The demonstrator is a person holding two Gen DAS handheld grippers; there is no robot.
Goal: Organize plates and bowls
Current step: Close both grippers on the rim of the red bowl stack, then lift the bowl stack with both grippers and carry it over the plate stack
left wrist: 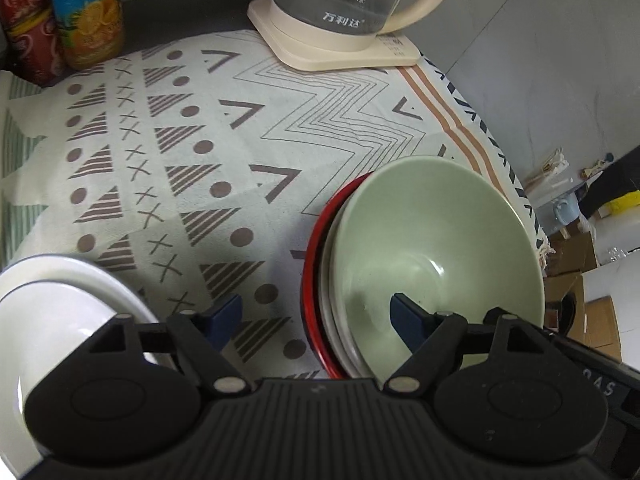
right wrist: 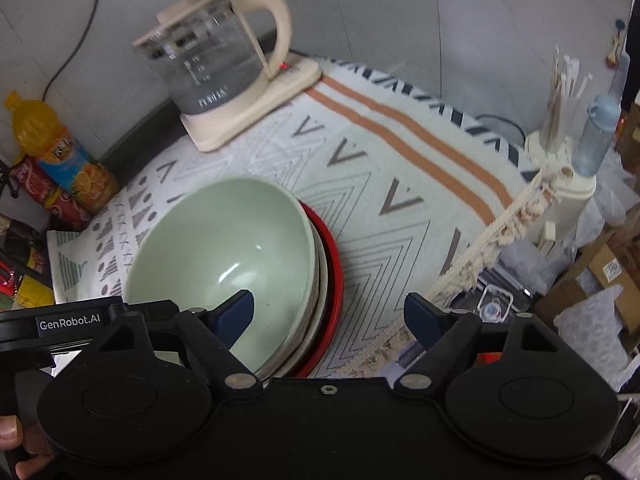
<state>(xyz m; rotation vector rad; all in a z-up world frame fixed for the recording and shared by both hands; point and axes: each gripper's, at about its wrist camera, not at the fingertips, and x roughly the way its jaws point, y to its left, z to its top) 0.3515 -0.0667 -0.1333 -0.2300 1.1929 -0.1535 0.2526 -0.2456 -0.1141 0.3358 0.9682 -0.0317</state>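
Observation:
A pale green bowl [left wrist: 436, 248] sits on top of a white dish [left wrist: 326, 312] and a red plate [left wrist: 310, 280] on the patterned tablecloth. My left gripper [left wrist: 316, 316] is open and empty; its right finger is over the green bowl's near inside, its left finger over the cloth. A white bowl [left wrist: 52, 312] lies at the lower left. In the right wrist view the same green bowl [right wrist: 224, 252] tops the red plate [right wrist: 334, 276]. My right gripper [right wrist: 330, 314] is open and empty; its left finger is over the bowl's near inside, its right finger past the red rim.
A glass kettle [left wrist: 340, 0] on a cream base stands at the back of the table. Drink bottles [left wrist: 88, 12] stand at the back left. The table's fringed edge [right wrist: 500, 224] runs on the right, with a holder of sticks [right wrist: 560, 120], boxes and clutter beyond it.

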